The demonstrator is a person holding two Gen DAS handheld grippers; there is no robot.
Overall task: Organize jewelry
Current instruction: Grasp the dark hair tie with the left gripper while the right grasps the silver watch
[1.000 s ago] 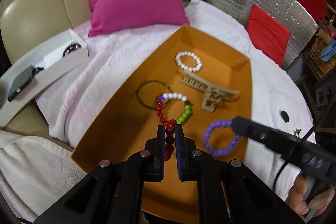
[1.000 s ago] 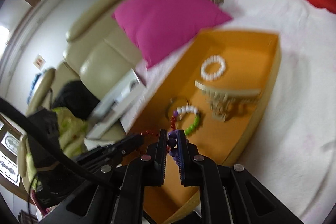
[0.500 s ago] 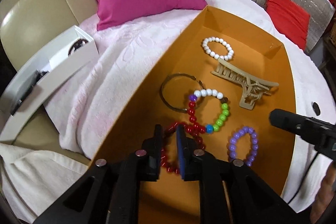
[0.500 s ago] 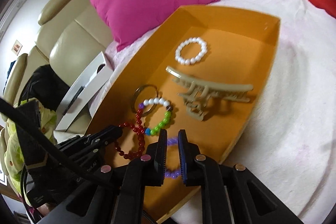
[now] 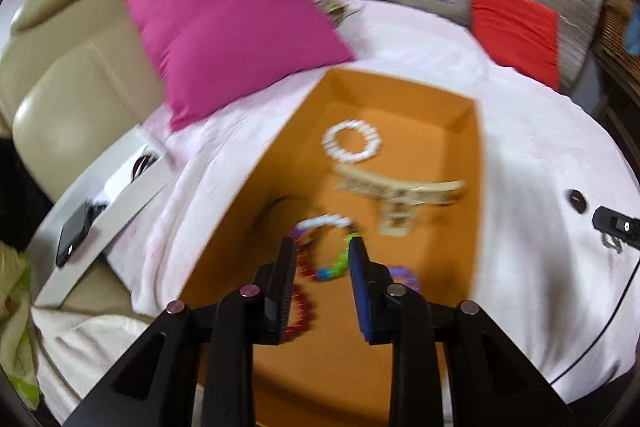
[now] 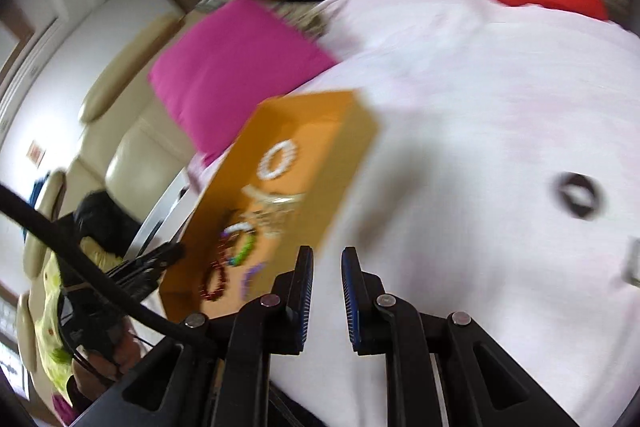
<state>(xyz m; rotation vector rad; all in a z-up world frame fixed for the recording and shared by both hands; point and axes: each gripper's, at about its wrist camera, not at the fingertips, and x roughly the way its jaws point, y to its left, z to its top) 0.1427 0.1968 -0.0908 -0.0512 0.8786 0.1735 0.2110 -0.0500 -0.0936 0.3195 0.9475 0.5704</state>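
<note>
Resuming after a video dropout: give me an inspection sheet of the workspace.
Surface: pale cloth.
Job's things: orange tray holding white bracelet, hair claw, multicolour bracelet, red bracelet, purple bracelet, thin bangle.
Clutter: dark ring on cloth; white box left of tray.
Tongs: left tongs just opened, empty; right tongs slightly apart, empty.
Cables: black cable crossing right wrist view.
Surroundings: pink cushion, red cushion, beige chair.

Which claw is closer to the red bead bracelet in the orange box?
Left. The left claw hangs right over the red bead bracelet, open and empty, having just opened. The right claw is off to the side, over the white blanket outside the orange box.
</note>
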